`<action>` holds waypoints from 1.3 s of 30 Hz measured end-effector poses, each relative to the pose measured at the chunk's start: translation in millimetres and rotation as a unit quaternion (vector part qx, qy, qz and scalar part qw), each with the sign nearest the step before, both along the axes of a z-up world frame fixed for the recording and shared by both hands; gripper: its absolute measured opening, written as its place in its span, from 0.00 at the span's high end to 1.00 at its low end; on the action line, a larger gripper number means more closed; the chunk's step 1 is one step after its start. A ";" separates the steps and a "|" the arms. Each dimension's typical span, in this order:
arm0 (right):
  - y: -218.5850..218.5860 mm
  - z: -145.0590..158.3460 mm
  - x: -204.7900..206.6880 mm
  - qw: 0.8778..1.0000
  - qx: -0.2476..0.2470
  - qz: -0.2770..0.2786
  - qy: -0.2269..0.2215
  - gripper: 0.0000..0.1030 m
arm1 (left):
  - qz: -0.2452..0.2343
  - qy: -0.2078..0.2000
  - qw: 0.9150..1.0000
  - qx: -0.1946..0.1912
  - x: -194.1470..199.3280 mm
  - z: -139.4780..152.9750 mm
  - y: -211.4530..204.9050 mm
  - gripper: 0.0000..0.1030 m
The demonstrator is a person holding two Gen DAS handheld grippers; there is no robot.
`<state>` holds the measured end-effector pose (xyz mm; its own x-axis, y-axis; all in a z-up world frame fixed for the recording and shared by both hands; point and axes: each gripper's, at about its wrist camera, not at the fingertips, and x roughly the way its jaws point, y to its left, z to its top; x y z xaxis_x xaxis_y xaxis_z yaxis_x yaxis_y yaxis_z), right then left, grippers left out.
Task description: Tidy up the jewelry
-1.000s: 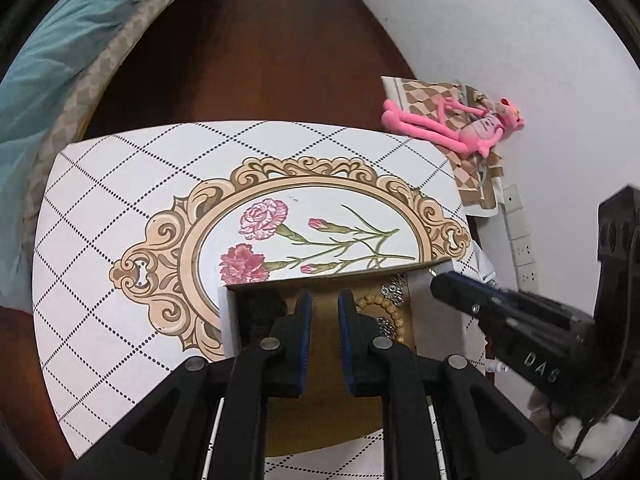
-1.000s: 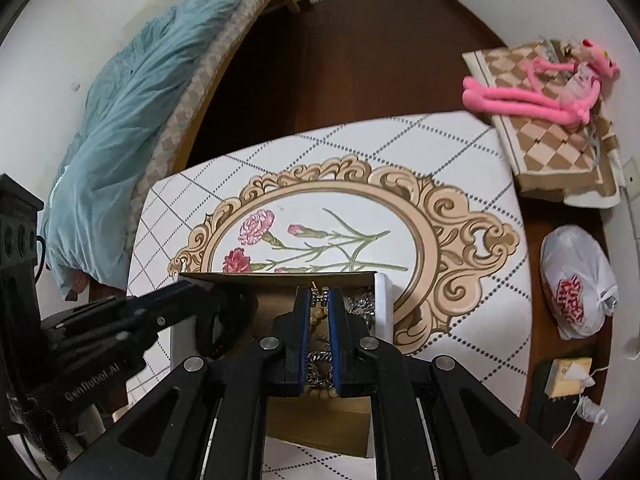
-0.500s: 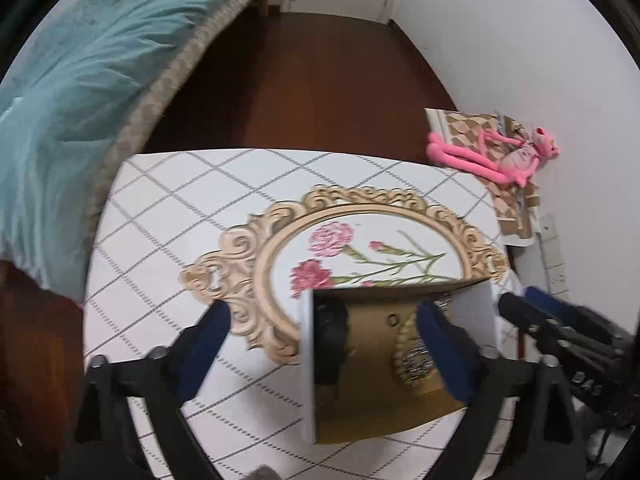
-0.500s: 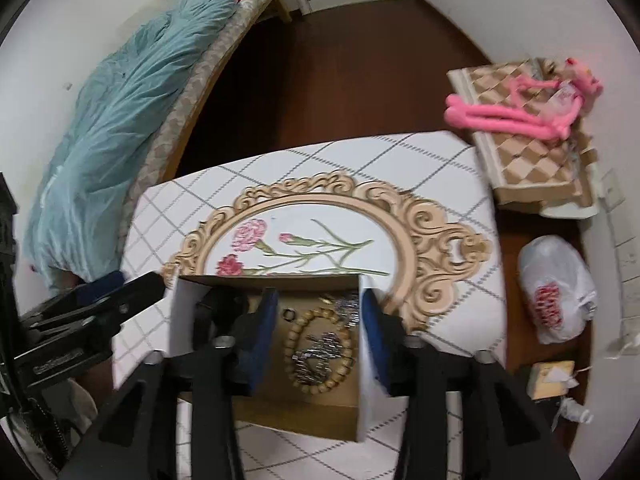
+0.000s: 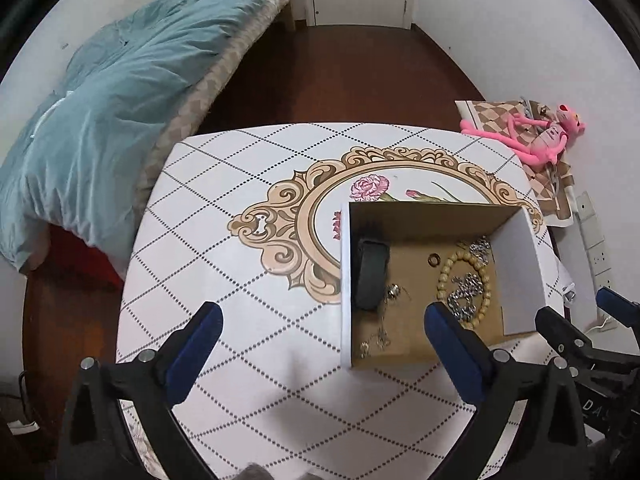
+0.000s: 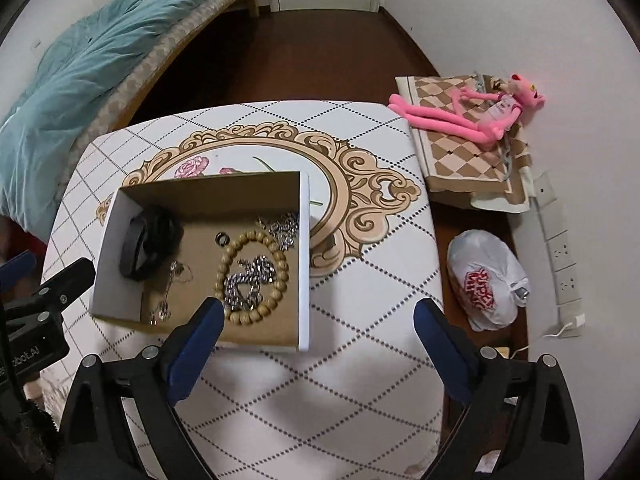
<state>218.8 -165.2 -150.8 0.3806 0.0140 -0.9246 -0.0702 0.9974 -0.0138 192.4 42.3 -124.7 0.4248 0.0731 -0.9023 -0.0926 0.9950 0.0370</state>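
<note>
Both the left gripper (image 5: 322, 346) and the right gripper (image 6: 316, 340) hung wide apart, empty, near the open box (image 6: 305, 264). Inside lay the bead bracelet (image 6: 253, 276) around a limp, slippery silver chain (image 6: 250, 278); the stiff beads looked easiest to pinch.

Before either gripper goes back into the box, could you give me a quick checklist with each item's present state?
1. Left gripper open, empty: ok.
2. Right gripper open, empty: ok.
3. Box flat on table: ok.
4. Beaded bracelet unobstructed: ok.
5. Silver chain free of the bracelet: not ok, it lies inside the loop.
6. Thin necklace untangled: cannot tell.
</note>
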 end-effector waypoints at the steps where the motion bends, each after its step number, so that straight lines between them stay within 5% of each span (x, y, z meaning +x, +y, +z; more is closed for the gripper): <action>1: -1.0 4.2 -4.5 1.000 0.002 -0.002 -0.004 0.06 | 0.001 -0.003 1.000 0.001 -4.7 3.6 -1.0 0.00; 23: -17.8 178.9 -161.9 0.986 0.001 -0.011 -0.164 0.04 | -0.009 -0.145 0.989 0.002 -153.7 159.4 -17.7 0.00; 31: -21.4 234.9 -211.3 0.976 0.001 -0.015 -0.219 0.00 | -0.011 -0.173 0.985 0.001 -188.8 195.4 -21.9 0.00; 39: -28.0 259.6 -232.8 0.971 0.004 -0.021 -0.238 0.00 | -0.011 -0.181 0.983 -0.005 -204.3 206.9 -25.8 0.00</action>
<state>-13.9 -193.2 108.8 0.7656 -0.0053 -0.6433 -0.0164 0.9995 -0.0278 -11.8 16.5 82.2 0.7190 0.0531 -0.6930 -0.0773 0.9970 -0.0038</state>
